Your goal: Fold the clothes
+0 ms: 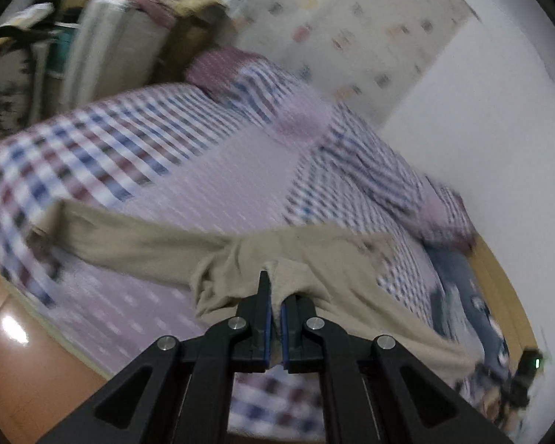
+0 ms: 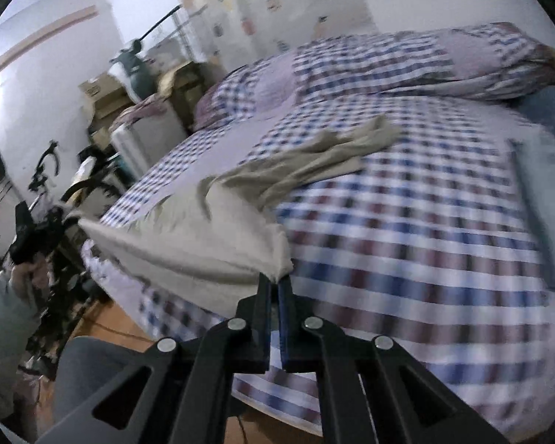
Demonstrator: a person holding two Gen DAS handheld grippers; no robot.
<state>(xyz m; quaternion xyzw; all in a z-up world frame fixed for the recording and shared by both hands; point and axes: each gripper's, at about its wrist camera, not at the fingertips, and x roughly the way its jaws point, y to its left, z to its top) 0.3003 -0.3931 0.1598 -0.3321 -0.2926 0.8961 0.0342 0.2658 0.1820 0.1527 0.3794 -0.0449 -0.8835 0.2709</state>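
A beige garment point(image 1: 314, 255) lies partly on a checked bed point(image 1: 129, 148), one long leg or sleeve trailing to the left. My left gripper point(image 1: 275, 296) is shut on a bunched fold of it. In the right wrist view the same beige garment point(image 2: 203, 244) is stretched taut above the bed's near edge. My right gripper point(image 2: 276, 281) is shut on its corner. The left gripper point(image 2: 26, 229), held by a hand in a light sleeve, shows at the far left of that view. The right gripper point(image 1: 525, 366) shows blurred at the lower right of the left wrist view.
Checked bedding point(image 2: 425, 240) covers the bed, with a pillow point(image 2: 425, 59) at its head. Blue clothes point(image 2: 547, 207) lie near the right edge. Boxes and clutter point(image 2: 103, 92) stand beyond the bed by the wall. An orange wooden floor point(image 1: 18, 351) runs along the near side.
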